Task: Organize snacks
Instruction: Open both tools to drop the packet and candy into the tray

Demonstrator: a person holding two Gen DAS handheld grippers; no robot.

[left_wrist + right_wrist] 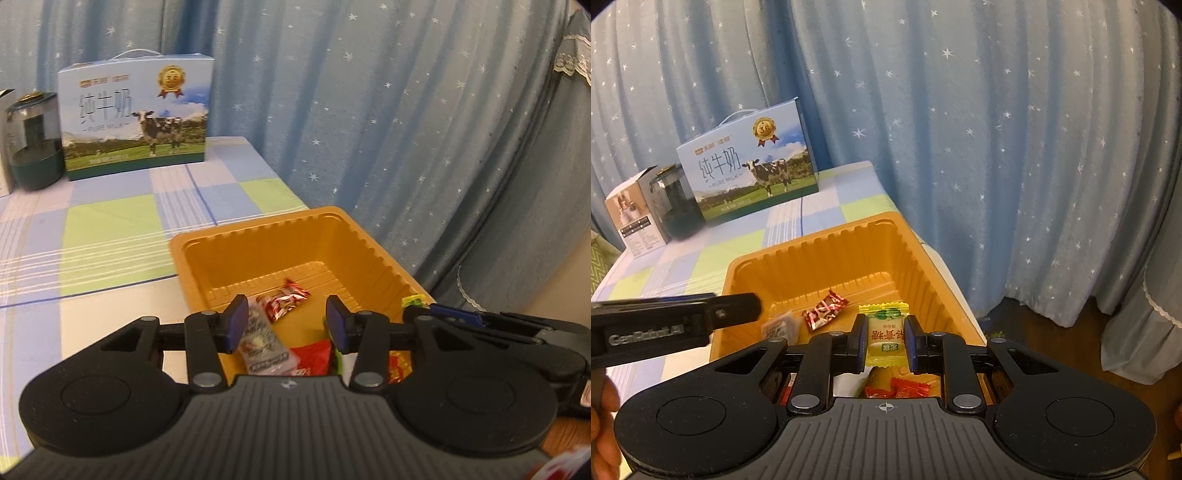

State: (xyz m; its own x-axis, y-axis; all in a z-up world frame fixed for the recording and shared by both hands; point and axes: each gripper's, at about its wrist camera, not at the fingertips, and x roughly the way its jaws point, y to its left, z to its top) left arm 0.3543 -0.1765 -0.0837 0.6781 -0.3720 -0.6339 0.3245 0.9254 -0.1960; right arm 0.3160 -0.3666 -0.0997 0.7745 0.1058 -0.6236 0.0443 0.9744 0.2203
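**Both grippers over the orange tray**

A blue curtain (997,147) dotted with white stars hangs behind everything. In front of it a checked cloth (110,229) covers the table. At the far end of the table stands a milk carton (135,118) with a cow printed on it, a dark green jar (33,147) just beside it, and in my right view a small tan box (633,218) next to the jar.

Nearer to me the orange tray (820,254) sits on the cloth by the table's edge, and both my grippers reach over its near side.

My left gripper (286,323) stands partly open above the tray with nothing pressed between its pads. Below it lie a silver packet (264,347) and a red packet (314,356); a red-and-white candy (286,299) lies farther in on the tray floor.

My right gripper (884,339) is closed on a yellow candy (884,332), its pads pressing on either side of the wrapper, and it holds the candy over the tray. Beneath it, small red candies (905,387) rest at the near wall.
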